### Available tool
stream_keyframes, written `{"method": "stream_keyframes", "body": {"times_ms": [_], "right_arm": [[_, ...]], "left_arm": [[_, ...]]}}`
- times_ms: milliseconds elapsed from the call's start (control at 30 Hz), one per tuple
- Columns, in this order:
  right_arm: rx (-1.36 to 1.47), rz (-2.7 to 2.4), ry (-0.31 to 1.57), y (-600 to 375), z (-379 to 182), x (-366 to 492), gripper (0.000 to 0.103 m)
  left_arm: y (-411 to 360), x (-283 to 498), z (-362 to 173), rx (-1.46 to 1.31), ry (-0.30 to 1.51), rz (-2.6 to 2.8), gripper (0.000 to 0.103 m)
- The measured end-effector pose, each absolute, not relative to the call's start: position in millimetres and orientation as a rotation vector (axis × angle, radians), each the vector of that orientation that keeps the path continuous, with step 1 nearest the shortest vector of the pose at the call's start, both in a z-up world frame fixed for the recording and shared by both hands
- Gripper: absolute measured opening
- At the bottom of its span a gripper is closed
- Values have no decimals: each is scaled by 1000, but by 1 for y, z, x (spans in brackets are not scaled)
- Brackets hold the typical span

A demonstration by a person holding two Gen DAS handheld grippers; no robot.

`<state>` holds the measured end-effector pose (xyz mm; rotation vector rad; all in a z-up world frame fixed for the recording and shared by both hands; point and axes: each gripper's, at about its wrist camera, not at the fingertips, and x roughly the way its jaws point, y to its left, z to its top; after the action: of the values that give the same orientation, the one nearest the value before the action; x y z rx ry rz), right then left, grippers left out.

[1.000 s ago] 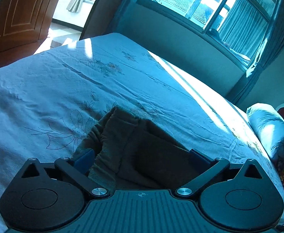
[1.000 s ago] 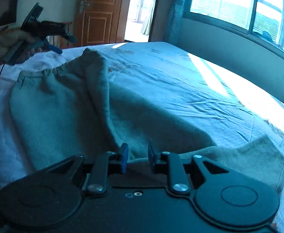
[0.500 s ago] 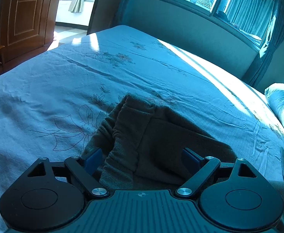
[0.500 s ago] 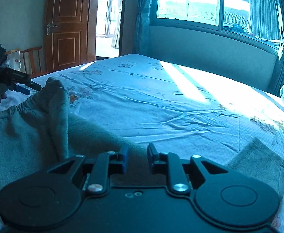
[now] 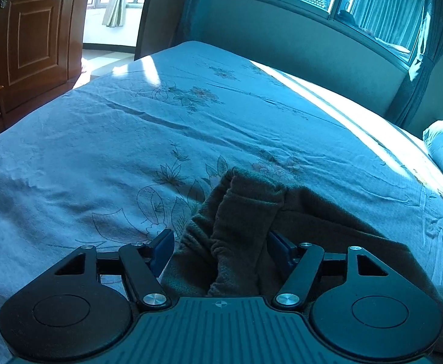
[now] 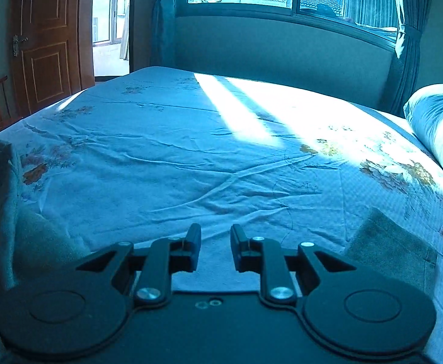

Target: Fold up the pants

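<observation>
— Left claw [image 5: 221,248]: what is it doing?
— Its jaws have just been closing around a bunched fold of the pants [image 5: 245,227] on the bed [image 5: 130,139]; whether the pads press yet, I cannot tell. It points down at a slant.
— Right claw [image 6: 215,242]?
— Narrow gap, nothing between the fingers, over bare sheet, the pants to either side.
— Any writing?
— None readable.

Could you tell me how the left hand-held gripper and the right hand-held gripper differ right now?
The left hand-held gripper has been closing around a bunched fold of the pants; the right hand-held gripper has only bare bedsheet in its gap. The left's jaws stand wider; the right's are nearly together. Both point down toward the bed.
</observation>
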<state>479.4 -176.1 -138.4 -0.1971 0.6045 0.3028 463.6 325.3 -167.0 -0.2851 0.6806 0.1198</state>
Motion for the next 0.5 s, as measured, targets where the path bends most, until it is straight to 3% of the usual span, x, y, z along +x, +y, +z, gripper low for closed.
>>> {"method": "stream_keyframes", "body": {"times_ms": [133,167,200,267,500], "right_arm": [[-176,295,615,-180,-141,480,13],[-164,289,621,-183,-141,480,13],[-157,286,624,-184,-142,480,13],[-149,279,633,-187,-143,479,13],[-125,283,622,-193,-136,470,13]], "left_arm": [[332,490,-165,-281,660,101,68],[330,492,-163,-282,641,79,62],[326,495,-163,-266,640,61,45],[315,505,-166,-214,667,60,22],[314,500,-169,-207,683,50,21]]}}
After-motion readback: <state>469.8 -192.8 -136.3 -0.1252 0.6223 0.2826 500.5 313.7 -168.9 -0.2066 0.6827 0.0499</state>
